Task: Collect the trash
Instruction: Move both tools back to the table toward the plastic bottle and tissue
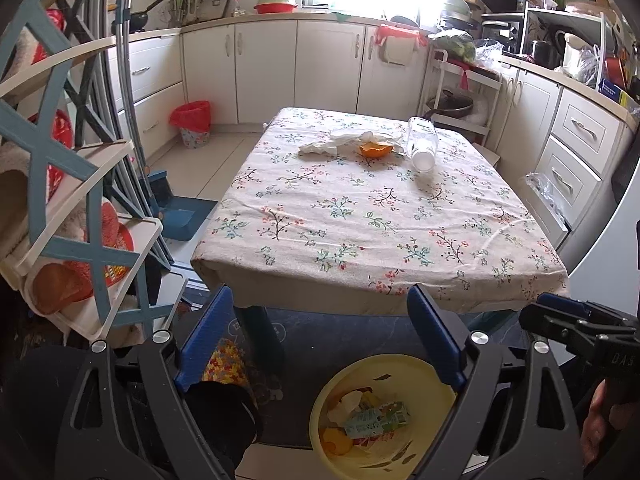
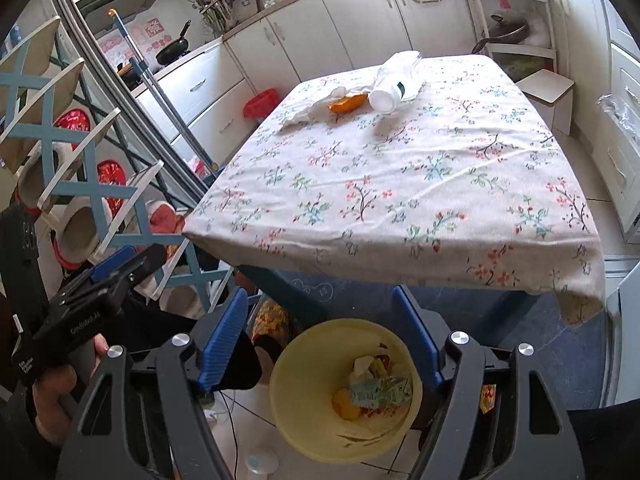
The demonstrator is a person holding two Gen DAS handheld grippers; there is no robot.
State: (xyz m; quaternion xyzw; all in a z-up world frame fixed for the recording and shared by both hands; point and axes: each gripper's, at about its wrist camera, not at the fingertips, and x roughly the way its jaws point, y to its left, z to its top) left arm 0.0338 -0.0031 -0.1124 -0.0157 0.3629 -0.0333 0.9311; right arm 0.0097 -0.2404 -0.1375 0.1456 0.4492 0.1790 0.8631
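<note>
A yellow bin (image 1: 384,412) (image 2: 344,392) stands on the floor below the table's near edge, holding a green carton, crumpled paper and orange peel. On the floral tablecloth (image 1: 360,216) (image 2: 400,184) at the far end lie a crumpled white tissue (image 1: 340,142) (image 2: 316,108), an orange peel (image 1: 375,149) (image 2: 347,103) and a clear plastic bottle (image 1: 421,148) (image 2: 394,80) on its side. My left gripper (image 1: 320,338) hangs open above the bin with nothing between its blue fingers. My right gripper (image 2: 320,338) is open and empty too, also over the bin.
A blue and white shoe rack (image 1: 80,200) (image 2: 80,152) stands left of the table. A red-lined waste bin (image 1: 191,122) (image 2: 261,103) and a blue dustpan (image 1: 180,216) are on the floor by the cabinets. A small white stool (image 2: 550,94) sits at the right.
</note>
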